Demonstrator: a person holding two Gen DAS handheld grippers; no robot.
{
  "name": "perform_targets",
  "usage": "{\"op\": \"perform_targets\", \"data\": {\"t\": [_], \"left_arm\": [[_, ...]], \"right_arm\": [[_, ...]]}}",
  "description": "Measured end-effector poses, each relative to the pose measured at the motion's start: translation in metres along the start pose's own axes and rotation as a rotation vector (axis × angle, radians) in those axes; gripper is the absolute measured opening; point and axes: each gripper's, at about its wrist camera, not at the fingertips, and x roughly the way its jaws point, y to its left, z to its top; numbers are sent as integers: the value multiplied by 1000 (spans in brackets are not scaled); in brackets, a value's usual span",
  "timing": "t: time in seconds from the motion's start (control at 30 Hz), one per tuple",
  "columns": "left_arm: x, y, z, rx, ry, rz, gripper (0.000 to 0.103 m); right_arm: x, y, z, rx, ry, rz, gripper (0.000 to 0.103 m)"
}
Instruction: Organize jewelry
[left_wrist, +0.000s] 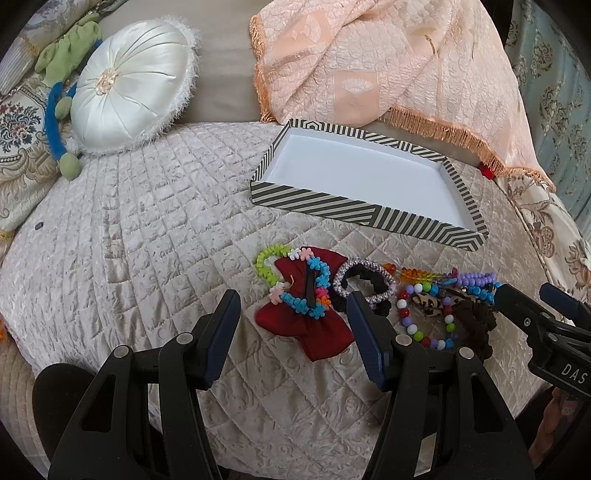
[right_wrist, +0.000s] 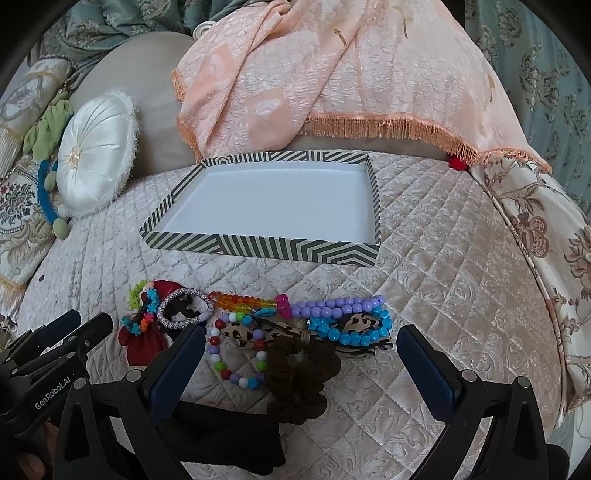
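- Left gripper (left_wrist: 291, 314): jaws wide apart, holding nothing, above the red bow (left_wrist: 314, 325).
- Right gripper (right_wrist: 301, 345): jaws wide apart, holding nothing, above the brown scrunchie (right_wrist: 299, 380).
- Jewelry pile: on the quilted bed (left_wrist: 147, 229), near the striped box (right_wrist: 266, 251).
- Box interior: white.

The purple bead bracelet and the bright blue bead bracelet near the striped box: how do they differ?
The purple bead bracelet has round, smooth, pale lilac beads; the bright blue bead bracelet has faceted, shiny turquoise beads. The purple one lies nearer the black-and-white striped cardboard box; the blue one lies nearer the camera, over a leopard-print fabric bow. Both are bead bracelets lying flat in the same pile on the quilted cover, touching each other, with neither tool holding them.
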Motion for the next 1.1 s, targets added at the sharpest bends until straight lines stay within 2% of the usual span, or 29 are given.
{"op": "perform_targets", "data": {"t": [0.33,0.63,1.1], "left_arm": [[0,1,0,-2,3,-4,60],[-2,0,0,-4,3,-9,60],[-4,0,1,-4,8,-14,60]], "right_arm": [[2,-3,1,21,19,14,103],[7,-8,2,64,72,84,103],[6,-7,3,47,58,63,103]]}}
